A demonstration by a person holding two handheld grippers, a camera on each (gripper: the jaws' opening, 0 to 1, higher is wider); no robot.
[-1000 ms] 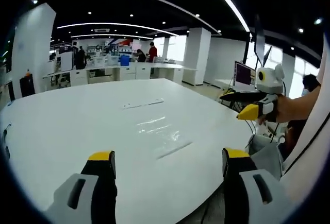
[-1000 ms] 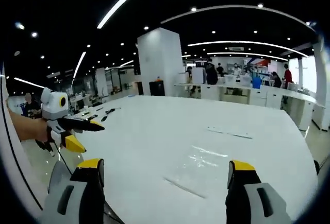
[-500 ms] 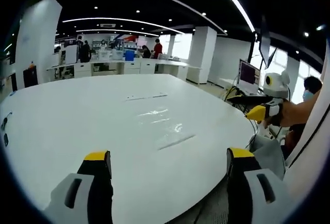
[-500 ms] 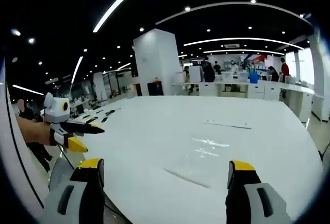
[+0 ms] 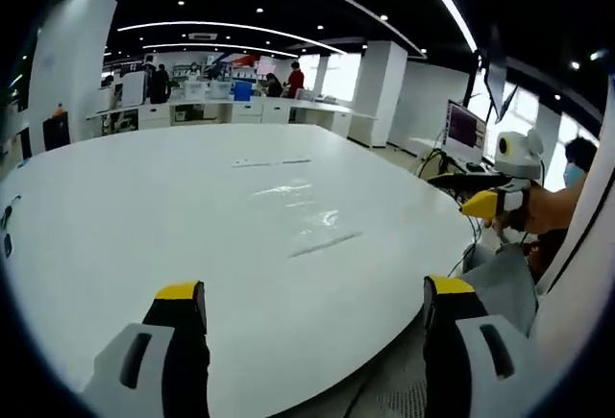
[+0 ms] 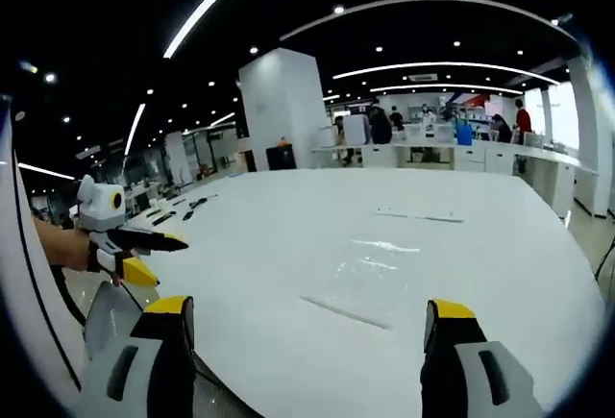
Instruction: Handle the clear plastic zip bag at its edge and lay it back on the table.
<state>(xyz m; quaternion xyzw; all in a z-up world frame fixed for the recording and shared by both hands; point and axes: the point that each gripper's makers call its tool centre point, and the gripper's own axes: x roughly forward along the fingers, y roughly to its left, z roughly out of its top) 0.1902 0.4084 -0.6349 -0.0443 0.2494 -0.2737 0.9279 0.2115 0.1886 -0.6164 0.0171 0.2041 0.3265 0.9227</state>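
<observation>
The clear zip bag point(image 5: 309, 223) lies flat on the white table point(image 5: 144, 216), glinting, its zip edge nearest me. In the right gripper view the same bag point(image 6: 370, 274) rests ahead between the jaws' lines. My left gripper point(image 5: 312, 293) is open and empty, held back above the table's near edge. My right gripper point(image 6: 306, 307) is open and empty too, short of the bag. The right gripper point(image 5: 490, 202) shows at the right of the left gripper view, held by a hand. The left gripper point(image 6: 130, 250) shows at the left of the right gripper view.
A thin white strip point(image 5: 271, 160) lies farther out on the table, also the strip point(image 6: 418, 216). Dark small items point(image 6: 187, 211) sit at the table's far left side. A monitor point(image 5: 463, 133) stands off to the right. Desks and people point(image 5: 279, 86) fill the background.
Both cameras have tipped slightly down and back, so the table fills more of each view. The bag stays flat where it was. Both grippers remain open.
</observation>
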